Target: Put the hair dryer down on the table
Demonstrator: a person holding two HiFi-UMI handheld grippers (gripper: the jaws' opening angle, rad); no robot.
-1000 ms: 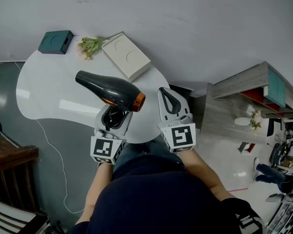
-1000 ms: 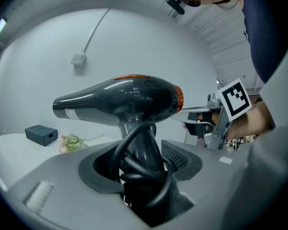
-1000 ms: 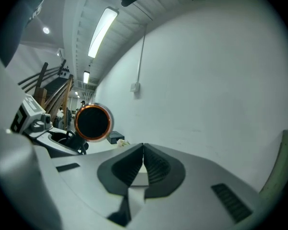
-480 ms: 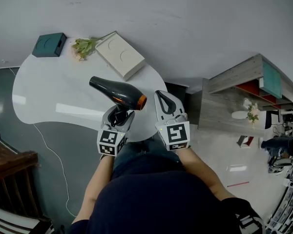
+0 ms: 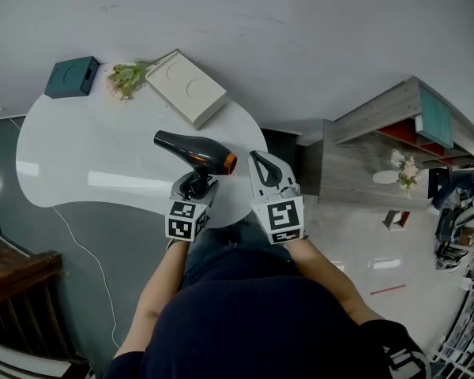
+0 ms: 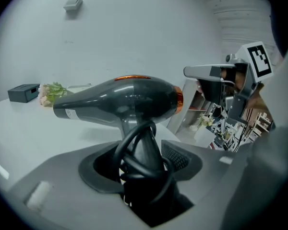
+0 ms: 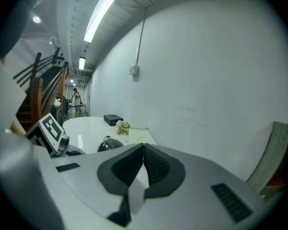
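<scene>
White table (image 5: 79,156) bears teal box (image 5: 69,77), flowers (image 5: 126,76), cream box (image 5: 186,89).

Plain white wall (image 5: 300,38), glossy grey floor (image 5: 31,227).
A white table (image 5: 79,156) stands against the wall, wooden shelves (image 5: 363,164) to its right, a strip light (image 7: 98,16) overhead.

Blk/orange dryer (image 5: 191,150); white table (image 5: 87,160); teal box (image 5: 71,77).
</scene>
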